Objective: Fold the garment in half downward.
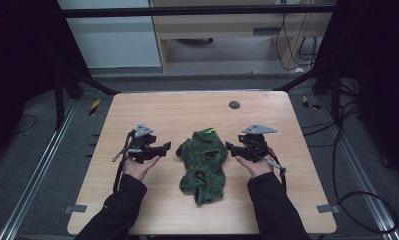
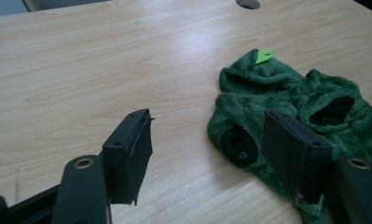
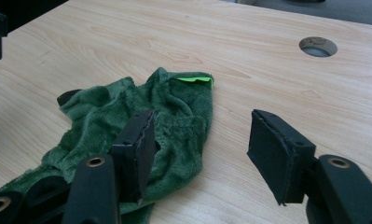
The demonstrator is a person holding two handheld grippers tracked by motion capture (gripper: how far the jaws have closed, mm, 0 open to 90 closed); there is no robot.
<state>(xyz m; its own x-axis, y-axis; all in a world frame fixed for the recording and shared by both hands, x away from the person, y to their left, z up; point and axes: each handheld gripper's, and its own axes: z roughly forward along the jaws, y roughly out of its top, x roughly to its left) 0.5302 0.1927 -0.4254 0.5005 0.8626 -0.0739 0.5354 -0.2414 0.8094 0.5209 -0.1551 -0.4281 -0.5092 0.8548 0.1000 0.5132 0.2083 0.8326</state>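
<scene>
A small dark green fleece garment [image 1: 203, 161] with a bright green tag [image 1: 209, 131] lies crumpled in the middle of the wooden table [image 1: 137, 110]. My left gripper [image 1: 163, 148] hovers just left of it, open and holding nothing. My right gripper [image 1: 229, 146] hovers just right of it, also open and holding nothing. In the left gripper view the garment [image 2: 286, 98] lies ahead to the right, with dark sleeve openings showing. The right gripper view has the garment [image 3: 141, 116] ahead to the left, its tag [image 3: 193, 80] at the far edge.
A round cable hole [image 1: 234, 105] sits near the table's far edge, seen also as the hole [image 3: 318, 46] in the right gripper view. Bare wood surrounds the garment. Metal frame legs, cables and dark floor lie around the table.
</scene>
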